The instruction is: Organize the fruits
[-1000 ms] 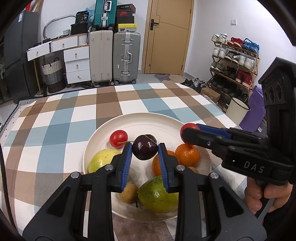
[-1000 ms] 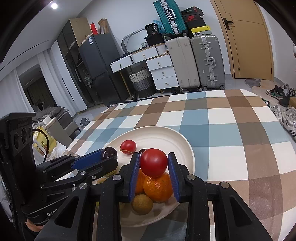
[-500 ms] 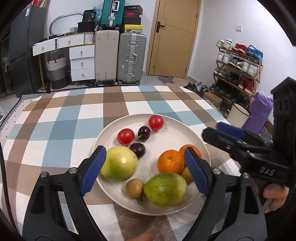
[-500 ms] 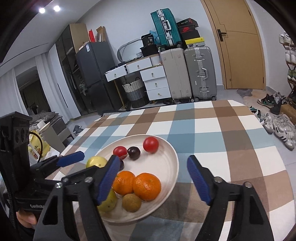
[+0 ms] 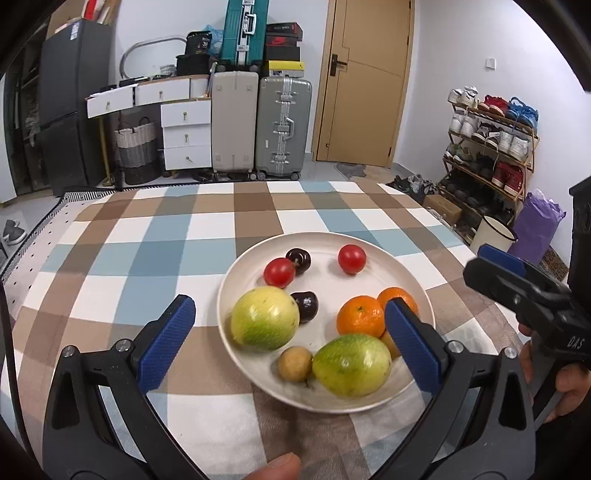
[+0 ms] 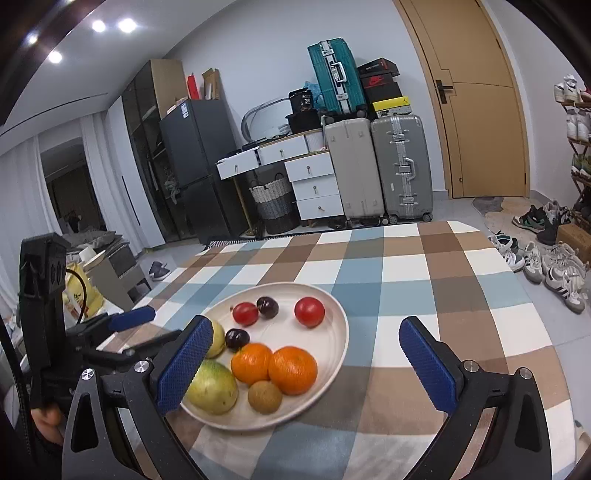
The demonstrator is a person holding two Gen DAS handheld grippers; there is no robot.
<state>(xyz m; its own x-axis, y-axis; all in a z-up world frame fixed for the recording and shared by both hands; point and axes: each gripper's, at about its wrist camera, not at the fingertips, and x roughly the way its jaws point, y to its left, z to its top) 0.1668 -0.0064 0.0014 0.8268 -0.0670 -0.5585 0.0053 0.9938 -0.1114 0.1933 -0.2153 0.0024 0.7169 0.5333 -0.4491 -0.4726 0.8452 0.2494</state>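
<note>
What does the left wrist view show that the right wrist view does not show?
Only the left wrist view shows the white bucket and purple bag beside the shoe rack.

Only the right wrist view shows the ceiling lights and grey curtains.

Both show the plate of fruit, two oranges, the checked tablecloth, and suitcases.

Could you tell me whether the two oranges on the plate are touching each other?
Touching. The right wrist view shows the left orange and right orange pressed side by side on the plate with no gap between them.
</note>
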